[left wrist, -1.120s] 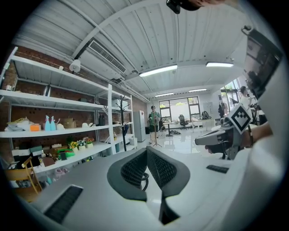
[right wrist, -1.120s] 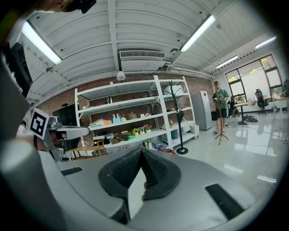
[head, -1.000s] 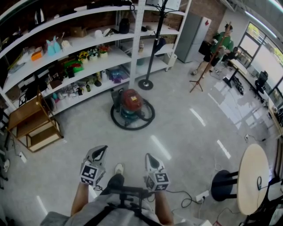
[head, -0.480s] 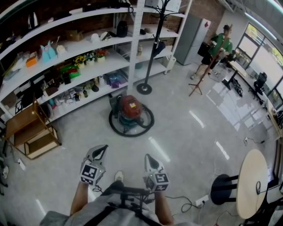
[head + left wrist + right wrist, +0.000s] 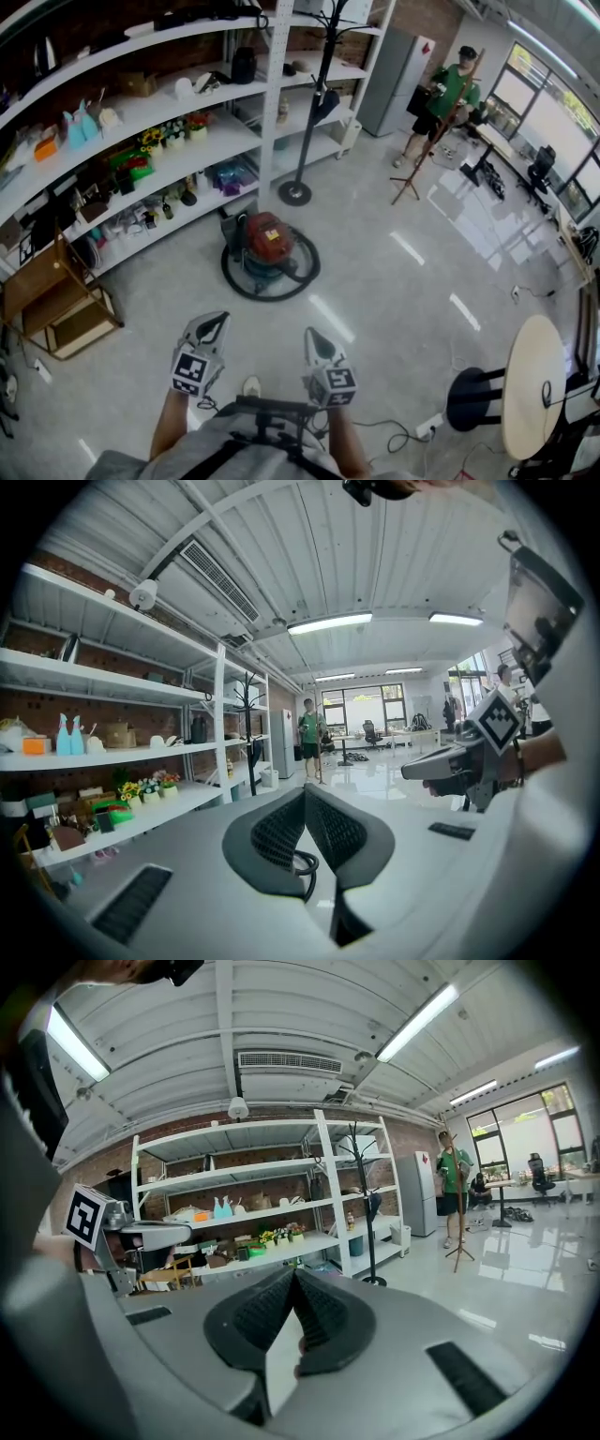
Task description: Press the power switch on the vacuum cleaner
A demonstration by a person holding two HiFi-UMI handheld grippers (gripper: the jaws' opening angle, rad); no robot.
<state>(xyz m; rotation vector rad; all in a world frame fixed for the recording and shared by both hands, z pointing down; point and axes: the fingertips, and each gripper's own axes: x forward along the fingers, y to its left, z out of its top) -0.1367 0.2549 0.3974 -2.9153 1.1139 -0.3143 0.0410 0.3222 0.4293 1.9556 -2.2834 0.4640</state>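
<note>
Head view puts our two grippers low and close to our body, side by side and pointing forward over the pale floor. Our left gripper is fully closed. In the left gripper view its ribbed pads meet at the tips, and we see nothing caught between them. Our right gripper is the same, with its pads pressed together at the front and empty.

The vacuum cleaner stands on the floor well ahead of both grippers, and neither one touches it. It has a red top on a teal body, and a black hose lies in a ring around it. It sits just in front of the white shelves, near the round base of a black coat stand.

Far off to our right, a person in a green shirt stands beside a wooden pole. Nearer on our right are a round table and a black stool, and on our left a wooden rack.
</note>
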